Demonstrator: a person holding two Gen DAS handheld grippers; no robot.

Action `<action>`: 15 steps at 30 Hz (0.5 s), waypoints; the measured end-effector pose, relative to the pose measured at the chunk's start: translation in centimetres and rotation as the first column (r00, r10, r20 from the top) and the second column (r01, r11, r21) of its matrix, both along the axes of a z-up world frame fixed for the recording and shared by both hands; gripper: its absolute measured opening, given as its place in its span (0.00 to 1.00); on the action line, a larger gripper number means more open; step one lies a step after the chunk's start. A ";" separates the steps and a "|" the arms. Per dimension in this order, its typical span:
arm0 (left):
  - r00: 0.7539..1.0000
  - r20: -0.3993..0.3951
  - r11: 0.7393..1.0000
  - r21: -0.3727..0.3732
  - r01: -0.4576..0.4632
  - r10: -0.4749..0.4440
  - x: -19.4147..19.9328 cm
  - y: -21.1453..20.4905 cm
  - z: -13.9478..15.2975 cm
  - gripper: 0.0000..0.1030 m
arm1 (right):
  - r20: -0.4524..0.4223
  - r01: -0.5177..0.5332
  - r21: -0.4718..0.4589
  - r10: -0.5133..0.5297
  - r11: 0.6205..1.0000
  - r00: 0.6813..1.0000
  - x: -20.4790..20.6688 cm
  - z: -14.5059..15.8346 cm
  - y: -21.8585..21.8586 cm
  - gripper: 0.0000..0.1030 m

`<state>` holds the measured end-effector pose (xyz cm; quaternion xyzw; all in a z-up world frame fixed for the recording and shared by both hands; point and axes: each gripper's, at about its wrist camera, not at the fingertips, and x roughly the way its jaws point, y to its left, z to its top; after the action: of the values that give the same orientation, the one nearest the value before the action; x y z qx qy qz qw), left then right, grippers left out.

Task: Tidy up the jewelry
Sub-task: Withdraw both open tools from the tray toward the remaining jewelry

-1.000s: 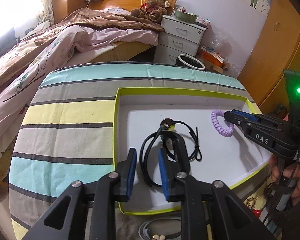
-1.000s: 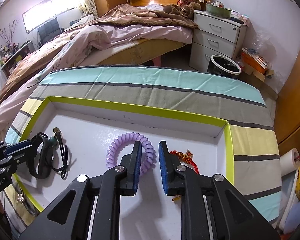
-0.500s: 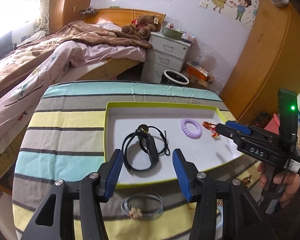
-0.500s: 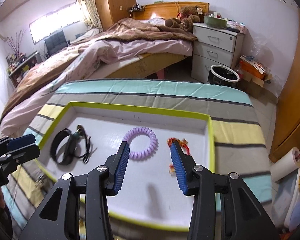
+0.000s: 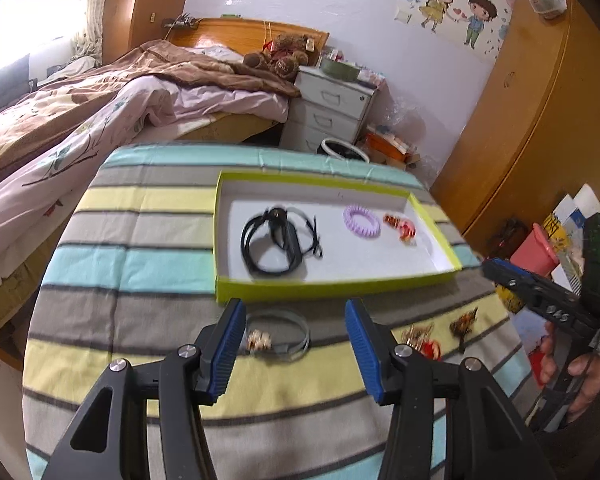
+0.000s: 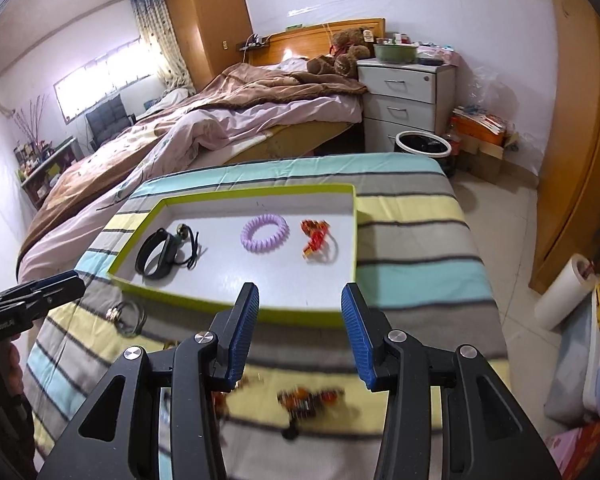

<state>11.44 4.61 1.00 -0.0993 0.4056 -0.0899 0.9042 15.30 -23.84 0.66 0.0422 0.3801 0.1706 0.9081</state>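
Below both wide, empty grippers [image 5: 295, 338] [image 6: 300, 330], blurred trinkets [image 6: 308, 398], partly hidden.

One tray [image 5: 332, 290]. In it: one black band [image 5: 270, 246], one purple coil bracelet [image 5: 361, 221], one red charm [image 5: 400, 227]. On the bench [image 5: 148, 264]: one wire bangle [image 5: 284, 334], two ornaments [image 5: 420, 340].

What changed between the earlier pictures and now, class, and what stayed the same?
Both grippers let go and drew back: the left hand-held gripper released the black bracelet, the right hand-held gripper the purple coil; jaws have just been opening. The tray and red charm stayed.
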 end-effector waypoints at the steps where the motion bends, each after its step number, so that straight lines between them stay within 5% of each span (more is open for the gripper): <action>1: 1.000 -0.011 1.000 0.006 0.000 0.000 -0.3 0.0 -0.3 0.50 | -0.004 0.006 0.005 -0.006 1.000 1.000 -0.5 -0.1 -0.4 0.43; 12: 0.998 -0.053 0.999 -0.035 -0.024 0.022 -3.8 1.5 -2.2 0.50 | -0.094 0.031 0.019 -0.029 0.999 0.995 -3.6 -3.5 -2.0 0.47; 15: 0.997 -0.064 0.998 -0.053 -0.044 0.040 -4.4 2.4 -2.5 0.50 | -0.111 0.001 0.030 0.002 1.000 0.994 -3.6 -4.3 -1.3 0.55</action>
<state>7.04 6.97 -1.53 -0.1352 0.4289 -0.0787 0.8897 11.69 -25.16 -3.60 0.0650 0.4273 0.1741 0.8848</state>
